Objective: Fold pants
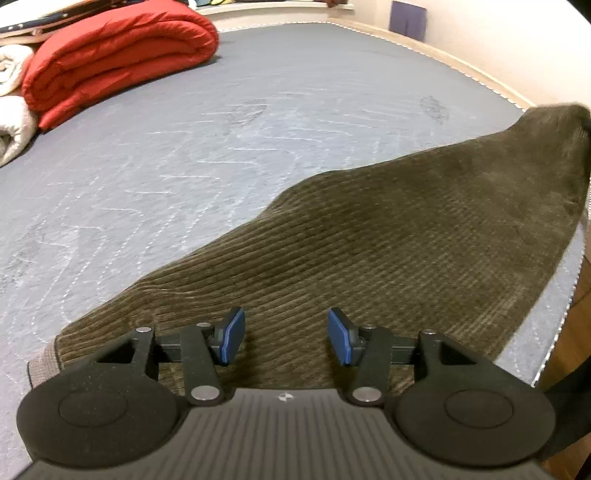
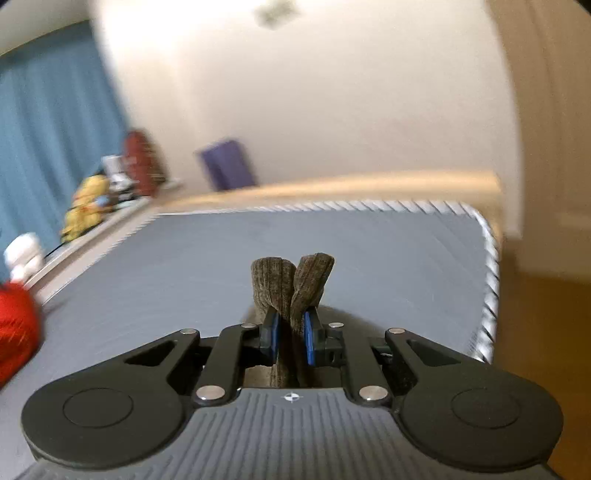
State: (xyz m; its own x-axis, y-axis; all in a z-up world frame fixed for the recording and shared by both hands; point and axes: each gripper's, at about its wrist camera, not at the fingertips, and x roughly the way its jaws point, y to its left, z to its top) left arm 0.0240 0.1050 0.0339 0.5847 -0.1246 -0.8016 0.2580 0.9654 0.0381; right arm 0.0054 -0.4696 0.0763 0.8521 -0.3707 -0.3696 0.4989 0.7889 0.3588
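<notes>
In the left wrist view the left gripper (image 1: 286, 336) hangs nearest the camera with its two blue pads (image 1: 233, 336) spread wide apart and nothing between them; the brown corduroy pants (image 1: 369, 251) lie directly beneath and ahead of the gap, and whether the pads touch the cloth cannot be told. A lighter hem band of the pants shows at the near left, just beside the left finger linkage, and from there the fabric runs away to the far right across the grey quilted mattress (image 1: 184, 155), rising off the surface toward the right edge of the picture, where it lifts out of view. Past the pants, at the far left, a folded red quilt (image 1: 118, 59) sits on the mattress beside a rolled white blanket (image 1: 13, 110), and a purple panel (image 1: 408, 20) leans on the far wall. In the right wrist view, which is blurred, the right gripper (image 2: 291, 338) has its blue pads drawn close together, pinching a bunched fold of the pants (image 2: 295, 284); the cloth passes between the fingers and stands up beyond the tips in two rounded lobes, above the mattress (image 2: 388, 251). Farther off lie the corded mattress edge, the red quilt (image 2: 16, 325) at the left, a cluttered ledge under a blue curtain (image 2: 51, 122), and the purple panel (image 2: 227, 166)
</notes>
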